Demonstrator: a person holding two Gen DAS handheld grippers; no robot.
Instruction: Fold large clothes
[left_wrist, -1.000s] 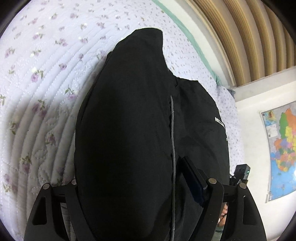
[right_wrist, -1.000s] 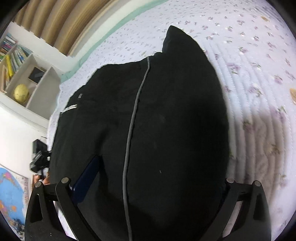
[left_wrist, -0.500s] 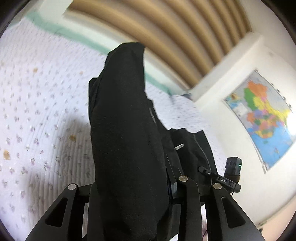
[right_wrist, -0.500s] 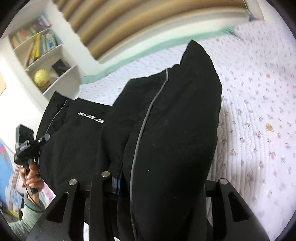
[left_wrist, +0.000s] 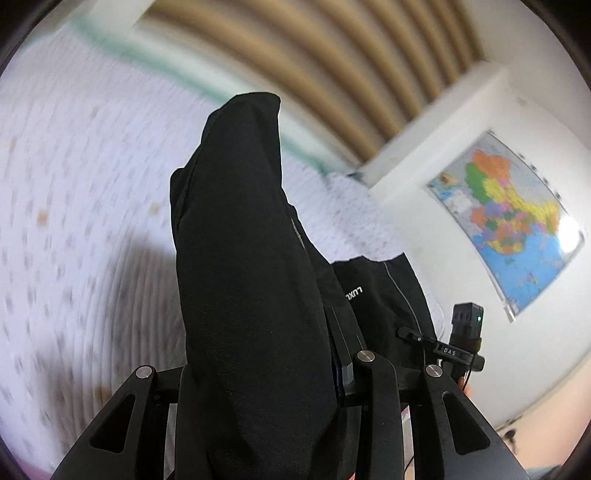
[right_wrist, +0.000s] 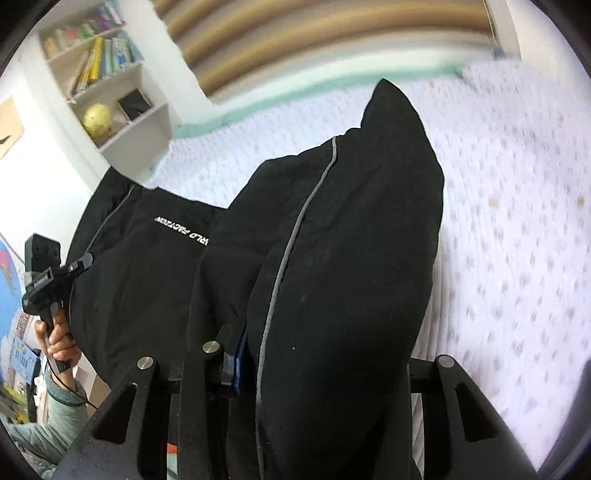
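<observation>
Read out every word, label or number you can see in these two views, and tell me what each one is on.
"DAS": white letters on the right gripper's body, seen from the left wrist view.
White print on the black garment: upside down, part hidden by a fold, not reliably readable.
Label on the left gripper: too small.
Book spines on the shelf: blurred.
Wall map: lettering unreadable.

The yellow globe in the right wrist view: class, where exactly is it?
The yellow globe sits upper left, in the white bookshelf's lower cubby, beside a black box, under the books.
</observation>
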